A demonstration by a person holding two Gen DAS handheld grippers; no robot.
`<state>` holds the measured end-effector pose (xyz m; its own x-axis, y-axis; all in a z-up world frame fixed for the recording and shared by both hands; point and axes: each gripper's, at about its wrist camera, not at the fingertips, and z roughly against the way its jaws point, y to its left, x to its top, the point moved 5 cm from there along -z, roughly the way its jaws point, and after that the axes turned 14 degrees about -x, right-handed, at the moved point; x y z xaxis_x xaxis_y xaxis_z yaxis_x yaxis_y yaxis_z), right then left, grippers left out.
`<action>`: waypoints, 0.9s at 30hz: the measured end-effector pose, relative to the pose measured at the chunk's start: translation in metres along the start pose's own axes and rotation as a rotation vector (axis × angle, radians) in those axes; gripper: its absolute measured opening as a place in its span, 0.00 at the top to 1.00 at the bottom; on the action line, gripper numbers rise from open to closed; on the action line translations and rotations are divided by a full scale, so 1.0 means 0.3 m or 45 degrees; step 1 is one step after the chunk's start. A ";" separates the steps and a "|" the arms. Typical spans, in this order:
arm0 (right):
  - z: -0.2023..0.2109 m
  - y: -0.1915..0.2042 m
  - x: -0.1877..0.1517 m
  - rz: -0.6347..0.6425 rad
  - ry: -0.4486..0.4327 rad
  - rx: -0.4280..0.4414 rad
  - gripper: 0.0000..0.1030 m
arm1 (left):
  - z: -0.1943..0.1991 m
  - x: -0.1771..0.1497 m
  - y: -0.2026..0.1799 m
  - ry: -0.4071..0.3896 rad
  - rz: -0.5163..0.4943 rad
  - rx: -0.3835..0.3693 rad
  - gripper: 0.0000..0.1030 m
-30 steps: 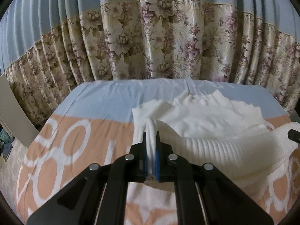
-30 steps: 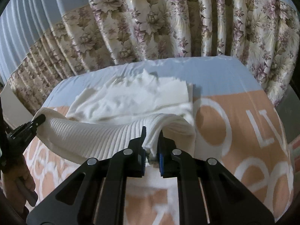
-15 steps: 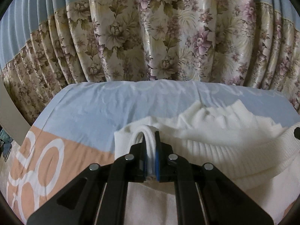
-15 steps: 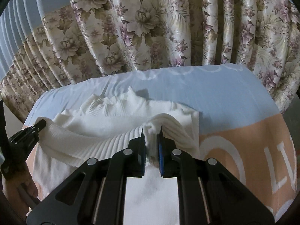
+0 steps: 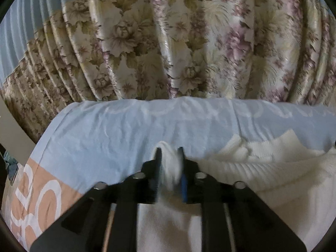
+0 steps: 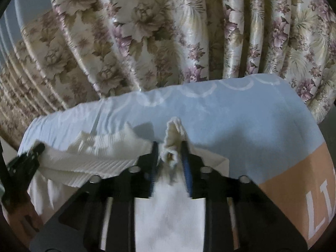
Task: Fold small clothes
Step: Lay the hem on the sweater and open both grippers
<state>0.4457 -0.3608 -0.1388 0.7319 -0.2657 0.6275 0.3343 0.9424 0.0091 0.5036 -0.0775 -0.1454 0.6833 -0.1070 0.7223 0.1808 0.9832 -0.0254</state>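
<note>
Between the left tongs (image 5: pixel 169 156) a bunched corner of the white ribbed garment (image 5: pixel 262 172) sat pinched, the two fingers pressed against the cloth; the right tongs (image 6: pixel 169 147) likewise pinched the opposite corner, a tuft poking up past the tips. The folded ribbed edge stretched between them, the rest lying flat on the bed (image 6: pixel 241 121), whose cover was pale blue with a peach band (image 5: pixel 42 197). Behind hung a floral curtain (image 5: pixel 178 42)
</note>
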 end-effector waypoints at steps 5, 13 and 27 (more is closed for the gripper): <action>-0.014 0.000 0.039 -0.004 -0.005 0.007 0.73 | 0.034 0.057 0.045 -0.059 0.053 0.021 0.41; 0.017 -0.027 0.059 -0.028 -0.042 0.002 0.62 | 0.086 0.074 0.032 -0.084 0.005 0.028 0.41; 0.077 -0.242 -0.052 -0.030 -0.009 -0.102 0.38 | 0.162 -0.073 0.047 -0.039 -0.006 0.027 0.41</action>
<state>0.3961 -0.4205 -0.1313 0.7192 -0.2857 0.6334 0.3977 0.9167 -0.0381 0.4570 -0.0541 -0.1280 0.6602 -0.1072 0.7434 0.1689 0.9856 -0.0078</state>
